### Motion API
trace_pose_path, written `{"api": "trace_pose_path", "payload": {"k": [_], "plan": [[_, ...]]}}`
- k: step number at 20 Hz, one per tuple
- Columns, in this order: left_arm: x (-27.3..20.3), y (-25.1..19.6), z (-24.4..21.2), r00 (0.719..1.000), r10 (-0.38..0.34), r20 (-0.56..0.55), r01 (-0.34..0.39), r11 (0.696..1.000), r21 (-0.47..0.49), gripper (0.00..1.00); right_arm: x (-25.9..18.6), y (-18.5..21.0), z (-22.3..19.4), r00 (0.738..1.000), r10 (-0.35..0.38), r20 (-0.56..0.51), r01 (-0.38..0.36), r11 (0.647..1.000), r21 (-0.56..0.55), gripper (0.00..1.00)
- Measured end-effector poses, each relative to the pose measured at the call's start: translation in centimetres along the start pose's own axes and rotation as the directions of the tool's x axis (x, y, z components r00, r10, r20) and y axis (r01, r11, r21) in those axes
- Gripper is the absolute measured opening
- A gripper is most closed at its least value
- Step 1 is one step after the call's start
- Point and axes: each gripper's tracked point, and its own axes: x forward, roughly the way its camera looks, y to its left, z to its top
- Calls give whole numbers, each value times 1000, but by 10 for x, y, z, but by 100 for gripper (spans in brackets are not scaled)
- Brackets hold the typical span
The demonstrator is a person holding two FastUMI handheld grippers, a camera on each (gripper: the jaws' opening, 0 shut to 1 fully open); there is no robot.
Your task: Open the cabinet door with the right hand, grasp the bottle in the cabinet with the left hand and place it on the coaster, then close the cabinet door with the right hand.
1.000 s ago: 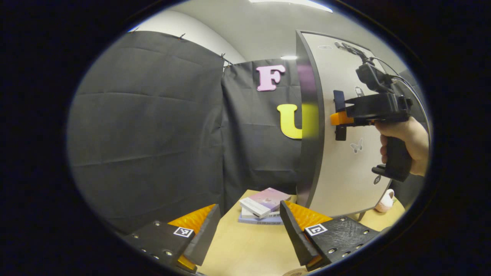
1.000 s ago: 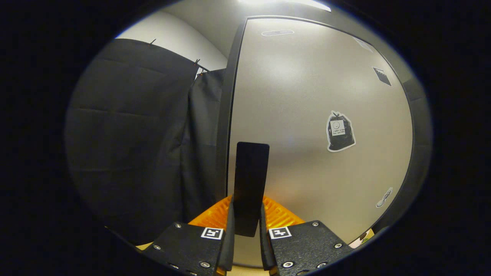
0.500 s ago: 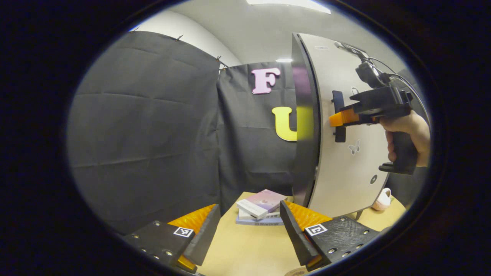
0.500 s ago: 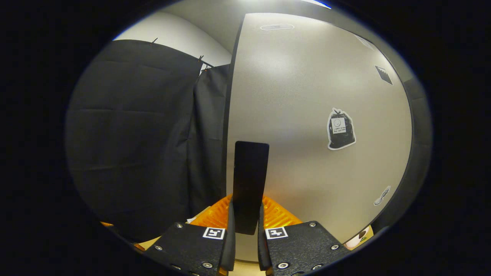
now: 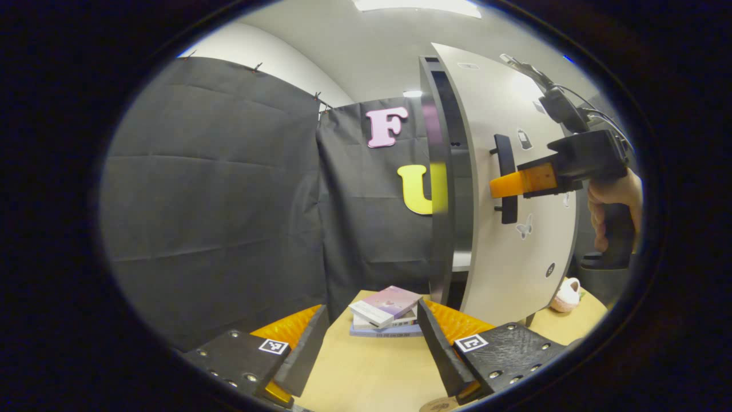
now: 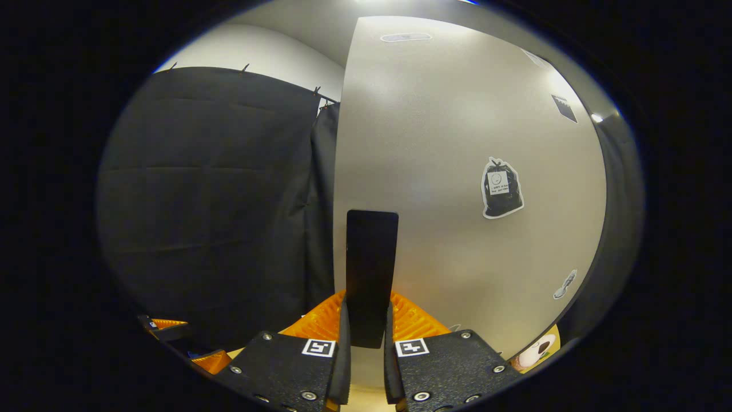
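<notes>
The grey cabinet door (image 5: 514,240) stands partly open, and a narrow gap shows the dark inside of the cabinet (image 5: 459,189); the door hides most of it. My right gripper (image 5: 496,186), held by a hand, is shut on the door's black upright handle (image 5: 505,147). In the right gripper view the handle (image 6: 371,257) is pinched between the fingers of my right gripper (image 6: 366,320) in front of the door (image 6: 434,143). My left gripper (image 5: 372,320) hangs open over the wooden table (image 5: 366,372), holding nothing. A round coaster (image 5: 438,405) peeks in at the bottom edge.
A stack of books (image 5: 384,311) lies on the table just left of the cabinet. A small pink-and-white object (image 5: 564,294) sits on the table behind the door. Black cloth walls close off the left and back. Stickers dot the door front (image 6: 500,189).
The right gripper has pulled the door further open by its handle, so a gap into the cabinet now shows. The left gripper has stayed open and low over the table.
</notes>
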Motion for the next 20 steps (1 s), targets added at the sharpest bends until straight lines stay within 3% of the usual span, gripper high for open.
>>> {"api": "trace_pose_path", "payload": {"k": [9, 15, 16, 20], "plan": [[-54, -49, 28, 999, -30, 31, 30, 999, 23, 89, -15, -6, -3, 987, 160, -12, -160, 987, 29, 24], [-100, -70, 46, 999, 13, 38, -16, 998, 65, 89, -22, -12, -7, 974, 226, -13, -225, 973, 47, 24], [-108, -76, 49, 999, 14, 39, -16, 997, 71, 96, -24, -14, -8, 972, 236, -15, -235, 971, 47, 24], [-127, -105, 55, 999, 10, 40, -12, 997, 71, 96, -39, -19, -7, 960, 280, -19, -278, 959, 49, 24]]}}
